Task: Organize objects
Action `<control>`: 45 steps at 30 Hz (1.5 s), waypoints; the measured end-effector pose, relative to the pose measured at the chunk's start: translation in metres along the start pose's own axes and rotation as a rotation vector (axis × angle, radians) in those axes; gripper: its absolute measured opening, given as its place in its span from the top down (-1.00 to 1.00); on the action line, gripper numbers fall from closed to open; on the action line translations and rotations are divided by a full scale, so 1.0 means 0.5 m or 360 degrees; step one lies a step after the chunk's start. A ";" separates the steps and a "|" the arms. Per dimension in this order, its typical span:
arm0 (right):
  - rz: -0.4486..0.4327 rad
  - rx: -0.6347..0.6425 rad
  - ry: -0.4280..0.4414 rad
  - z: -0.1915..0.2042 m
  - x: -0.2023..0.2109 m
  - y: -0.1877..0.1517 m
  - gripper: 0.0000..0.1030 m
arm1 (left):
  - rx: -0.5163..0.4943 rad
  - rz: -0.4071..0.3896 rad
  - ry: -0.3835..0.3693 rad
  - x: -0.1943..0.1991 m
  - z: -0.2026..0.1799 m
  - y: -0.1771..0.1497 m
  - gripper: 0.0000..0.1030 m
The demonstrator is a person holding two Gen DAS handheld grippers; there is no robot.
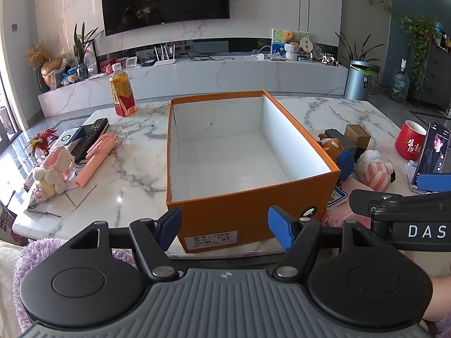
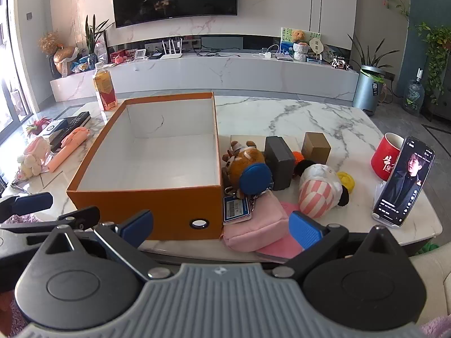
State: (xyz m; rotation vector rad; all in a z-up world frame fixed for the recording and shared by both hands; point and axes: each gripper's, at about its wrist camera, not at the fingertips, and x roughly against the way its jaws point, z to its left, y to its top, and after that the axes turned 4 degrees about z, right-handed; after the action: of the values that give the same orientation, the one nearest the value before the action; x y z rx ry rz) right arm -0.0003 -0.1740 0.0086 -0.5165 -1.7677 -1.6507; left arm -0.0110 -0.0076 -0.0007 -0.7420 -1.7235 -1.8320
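An open, empty orange box (image 1: 248,208) with a white inside stands on the marble table; it also shows in the right wrist view (image 2: 146,205). My left gripper (image 1: 225,225) is open and empty just in front of the box's near wall. My right gripper (image 2: 222,228) is open and empty at the table's near edge, just before a pink pouch (image 2: 256,222). Right of the box lie a brown plush (image 2: 245,160), a blue round keychain (image 2: 256,178), a barcode tag (image 2: 236,209), a striped pink plush (image 2: 318,188), a grey box (image 2: 279,160) and a brown box (image 2: 317,148).
Left of the box lie a pink stick-shaped item (image 1: 97,159), a white-pink plush (image 1: 53,171), a remote (image 1: 90,138) and a tea bottle (image 1: 121,91). A red mug (image 2: 386,156) and a phone on a stand (image 2: 404,180) are at the right. The right gripper shows at the left wrist view's right edge (image 1: 434,183).
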 end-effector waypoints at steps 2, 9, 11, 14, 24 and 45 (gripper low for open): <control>0.0002 0.0000 0.0000 0.001 -0.001 0.001 -0.98 | 0.0003 -0.0002 -0.0003 0.000 0.000 0.000 -0.56; 0.0004 0.0002 0.0003 0.000 -0.002 -0.002 -0.98 | 0.0007 0.0009 -0.0009 -0.002 0.001 -0.002 -0.53; 0.0008 0.0000 0.0004 0.000 -0.004 -0.002 -0.98 | 0.0005 0.0013 -0.0007 -0.002 0.001 -0.002 -0.53; 0.0007 0.0000 0.0009 -0.001 -0.006 -0.002 -0.98 | 0.0000 0.0020 -0.0007 -0.004 -0.001 -0.003 -0.51; 0.0040 -0.0006 0.0017 -0.004 -0.020 -0.008 -0.98 | -0.0025 0.0055 -0.0008 -0.015 -0.005 -0.002 -0.45; 0.0010 -0.0087 0.0051 -0.166 -0.096 0.083 -0.62 | -0.0352 0.0033 -0.0352 -0.088 -0.110 0.146 -0.03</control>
State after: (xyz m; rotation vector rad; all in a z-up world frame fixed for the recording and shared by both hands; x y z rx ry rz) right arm 0.0779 -0.2431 0.0045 -0.5171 -1.7007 -1.6975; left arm 0.0689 -0.0669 0.0189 -1.0831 -1.6525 -2.0114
